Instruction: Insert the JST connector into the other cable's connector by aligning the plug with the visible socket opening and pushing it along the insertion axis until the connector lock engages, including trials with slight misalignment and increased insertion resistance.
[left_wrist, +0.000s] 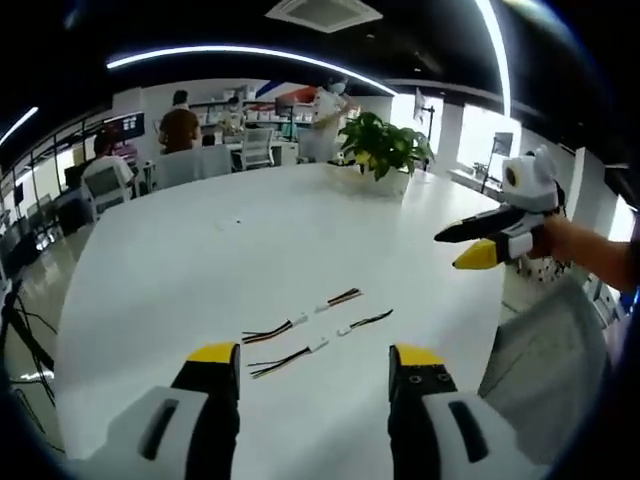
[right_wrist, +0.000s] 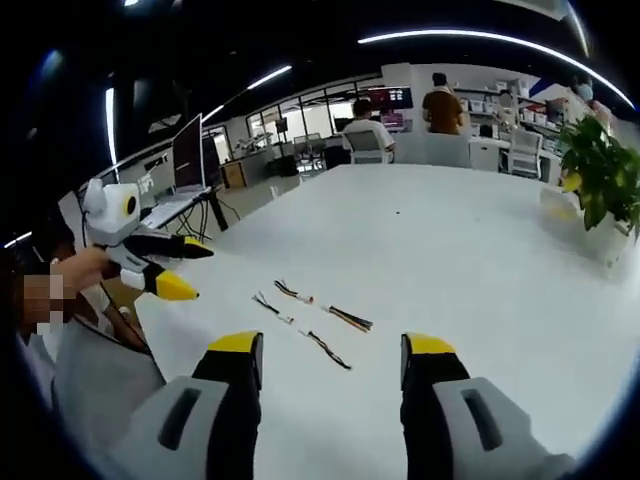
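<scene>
Several short wire leads with small white JST connectors lie loose on the white table (left_wrist: 200, 260), in two rows. In the left gripper view the farther pair (left_wrist: 312, 311) and the nearer pair (left_wrist: 325, 343) lie just beyond my left gripper (left_wrist: 314, 358), which is open and holds nothing. My right gripper (left_wrist: 452, 250) hovers above the table's right side, held by a hand. In the right gripper view the leads (right_wrist: 318, 312) lie ahead of my open right gripper (right_wrist: 332, 347), and the left gripper (right_wrist: 190, 270) hangs at the left, above the table edge. No connectors are mated.
A potted plant (left_wrist: 385, 148) stands at the far side of the table (right_wrist: 480, 230), also seen as the plant (right_wrist: 600, 175). Chairs and seated people (left_wrist: 180, 125) are beyond it. A laptop (right_wrist: 187, 150) sits on a side desk. A grey sleeve (left_wrist: 550, 350) lies near the table edge.
</scene>
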